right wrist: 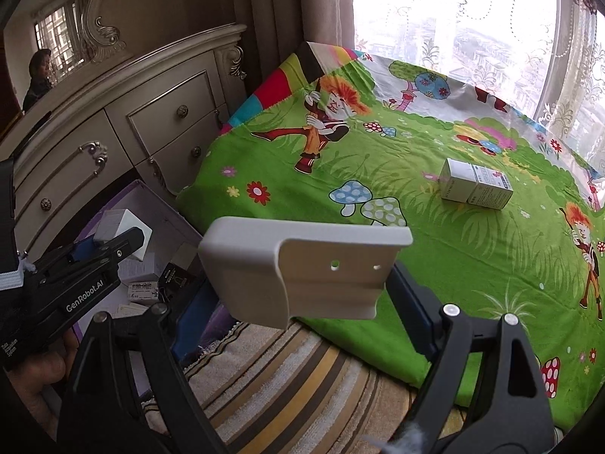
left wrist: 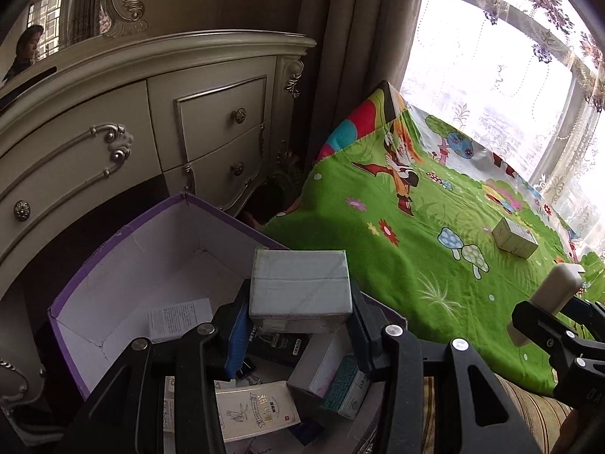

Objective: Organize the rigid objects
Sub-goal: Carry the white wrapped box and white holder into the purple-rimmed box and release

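A: Left gripper (left wrist: 300, 317) pinches the grey box (left wrist: 300, 289) above the purple bin (left wrist: 113, 265). Risk?
B: It tips out crooked onto clutter. Right gripper (right wrist: 302, 287), spread wide, clamps the white bracket (right wrist: 298, 265); a small box (right wrist: 476, 185) waits at two o'clock.

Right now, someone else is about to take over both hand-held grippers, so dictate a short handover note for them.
Left hand-held gripper: shut on a grey box, held over the open purple bin.
Right hand-held gripper: shut on a white plastic bracket, above the edge of the green blanket.
Done: several small boxes already lie in the bin.
Left: drop the grey box in, bring the bracket over, then fetch the pair of small boxes lying on the blanket.
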